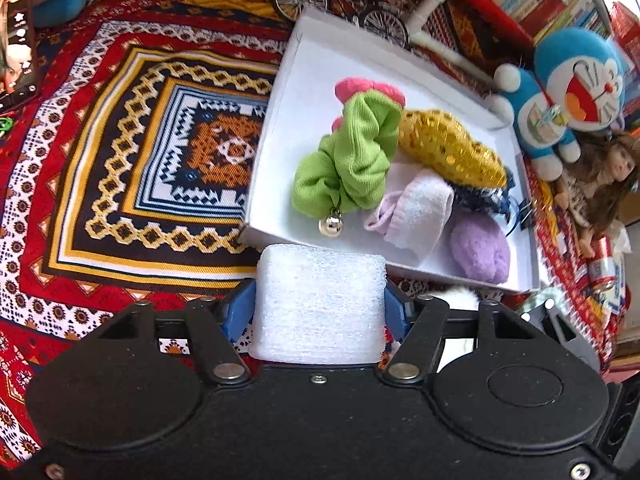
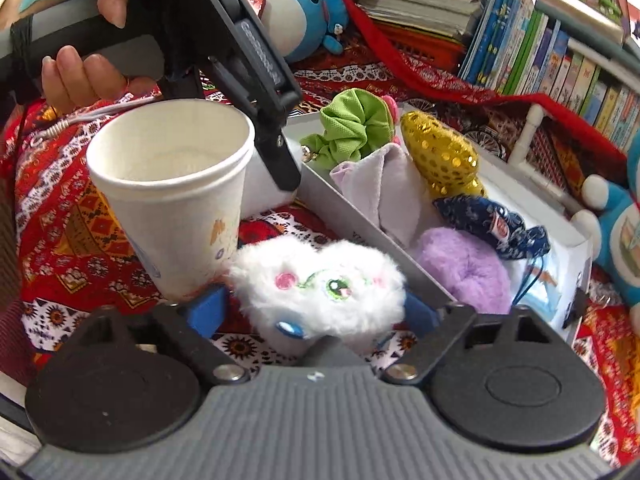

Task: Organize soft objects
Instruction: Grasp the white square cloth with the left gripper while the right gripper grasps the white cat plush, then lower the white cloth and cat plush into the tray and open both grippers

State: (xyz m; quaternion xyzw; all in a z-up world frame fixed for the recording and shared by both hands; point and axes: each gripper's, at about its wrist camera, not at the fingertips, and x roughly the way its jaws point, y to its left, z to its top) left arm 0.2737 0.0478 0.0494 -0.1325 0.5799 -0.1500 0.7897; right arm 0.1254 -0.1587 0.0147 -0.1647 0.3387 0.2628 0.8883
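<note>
While a white paper cup (image 2: 172, 196) is clamped between the blue fingers (image 1: 240, 304) of the left gripper (image 1: 320, 300) at lower centre, a fluffy white plush toy (image 2: 320, 284) is bracketed, ungripped, by the right gripper (image 2: 316, 312), beside the white cardboard box (image 1: 288, 92) of soft items.

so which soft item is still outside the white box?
The white fluffy plush, on the cloth between the right gripper's fingers; the scrunchies and pouches lie inside the box.
</note>
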